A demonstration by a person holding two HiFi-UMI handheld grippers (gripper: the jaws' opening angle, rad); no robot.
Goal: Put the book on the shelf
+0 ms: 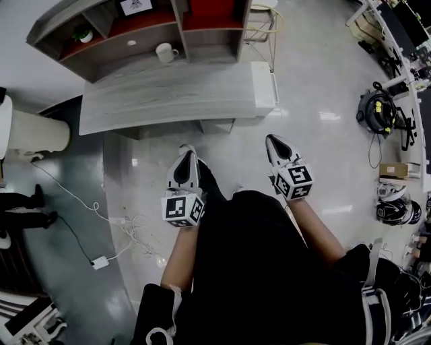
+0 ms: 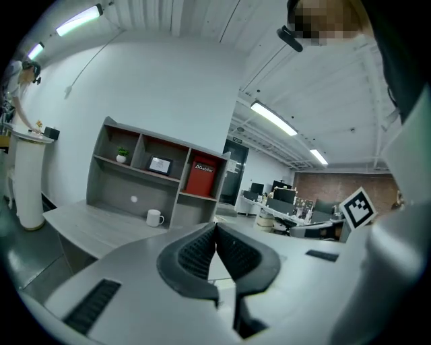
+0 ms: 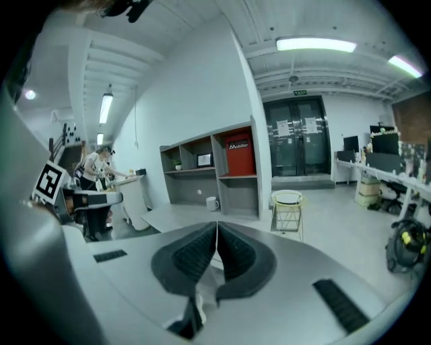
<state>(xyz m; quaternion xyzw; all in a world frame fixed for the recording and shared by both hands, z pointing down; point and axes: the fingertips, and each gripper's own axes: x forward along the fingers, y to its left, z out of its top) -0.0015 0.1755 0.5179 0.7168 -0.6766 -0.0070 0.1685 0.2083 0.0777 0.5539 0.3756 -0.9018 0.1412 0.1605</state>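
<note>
Head view: the left gripper (image 1: 186,153) and right gripper (image 1: 275,143) are held side by side over the floor, short of the bench (image 1: 168,101). Both jaws are clenched and nothing is carried. The red book (image 1: 212,8) is seen standing in the right compartment of the shelf (image 1: 179,19) at the bench's back. The placing step is judged done, or the task not under way: the book is already shelved and no 2nd book is seen. Nothing more than a check is judged needed next, or a walk up to the bench if the book is to be re-handled. A white mug (image 1: 164,52) is set on the bench before the shelf. A wire stool (image 1: 259,30) stands by the bench's right end. A cable (image 1: 101,215) lies on the floor at left, well apart.

Left gripper view: the jaws are pressed together with nothing between. The red book (image 2: 202,176) is upright; a framed picture (image 2: 160,164) and a small plant (image 2: 122,155) are in the compartments to its left.

Right gripper view: the jaws are closed tip to tip, empty. The wire stool (image 3: 288,209) is judged the nearest obstacle on the way to the book's compartment. The white mug (image 3: 212,203) is left of it, not in the way.
</note>
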